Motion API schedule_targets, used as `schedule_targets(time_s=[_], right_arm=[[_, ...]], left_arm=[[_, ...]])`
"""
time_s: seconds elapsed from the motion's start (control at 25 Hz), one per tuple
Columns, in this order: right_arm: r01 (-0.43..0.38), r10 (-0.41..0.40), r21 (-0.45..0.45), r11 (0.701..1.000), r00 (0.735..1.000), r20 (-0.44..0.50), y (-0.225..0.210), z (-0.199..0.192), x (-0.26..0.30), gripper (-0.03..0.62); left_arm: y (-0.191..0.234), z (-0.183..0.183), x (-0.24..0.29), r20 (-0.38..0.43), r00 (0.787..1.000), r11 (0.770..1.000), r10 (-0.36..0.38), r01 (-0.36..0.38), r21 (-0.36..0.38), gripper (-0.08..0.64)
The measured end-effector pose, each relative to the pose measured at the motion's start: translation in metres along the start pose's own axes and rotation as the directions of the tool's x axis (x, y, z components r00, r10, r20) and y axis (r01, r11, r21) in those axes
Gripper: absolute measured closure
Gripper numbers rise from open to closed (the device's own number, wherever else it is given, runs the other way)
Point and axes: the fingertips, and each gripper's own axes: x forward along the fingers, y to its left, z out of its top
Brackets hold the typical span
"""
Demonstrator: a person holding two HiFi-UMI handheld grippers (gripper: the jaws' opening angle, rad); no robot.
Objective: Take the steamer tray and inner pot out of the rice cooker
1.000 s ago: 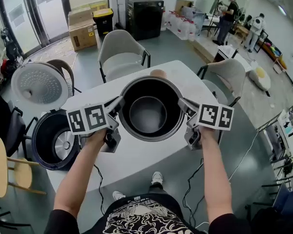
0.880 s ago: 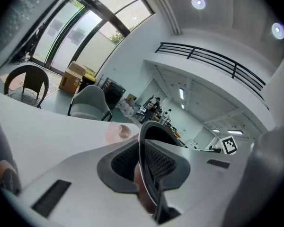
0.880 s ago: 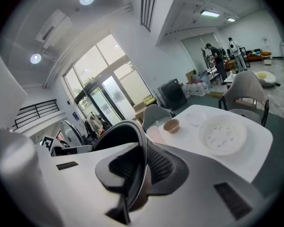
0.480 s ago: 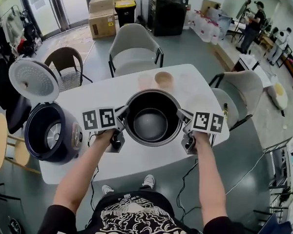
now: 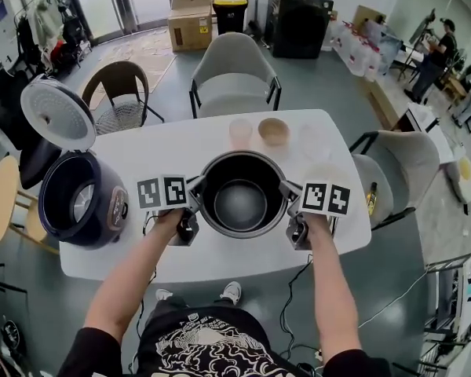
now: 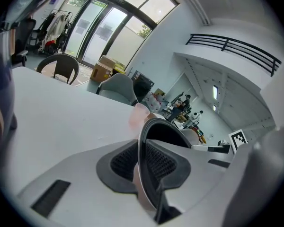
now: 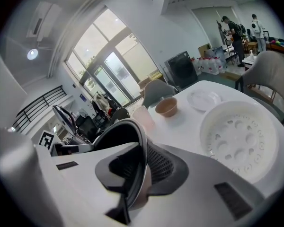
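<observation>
- While both pairs of jaws are clamped on its rim, we hold the inner pot [image 5: 241, 204] over the middle of the table [image 5: 165, 144], toward its near edge; we cannot tell whether it touches the top.
- Our left gripper [image 5: 196, 187] pinches the pot's left rim and our right gripper [image 5: 286, 188] its right rim.
- At the table's left edge stands the rice cooker [image 5: 74, 203], lid raised.
- By the right edge lies the white steamer tray [image 7: 241, 138].
- Near the far edge sit a brown bowl [image 5: 273, 130] and a pink cup [image 5: 240, 132].
</observation>
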Motion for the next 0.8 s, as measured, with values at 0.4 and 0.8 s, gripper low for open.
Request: schedule_targets(time_s=[0.4, 0.8], right_arm=[[-0.023, 0.022, -0.049, 0.999, 1.0, -0.005, 0.003, 0.006, 0.015, 0.529], [0.074, -0.065, -0.264, 0.962, 0.997, 0.043, 0.011, 0.017, 0.002, 0.52]], left_arm=[[0.011, -0.002, 0.0, 0.023, 0.999, 0.999, 0.029, -0.029, -0.023, 0.502], [0.02, 0.007, -0.019, 0.045, 0.998, 0.998, 0.054, -0.055, 0.031, 0.48]])
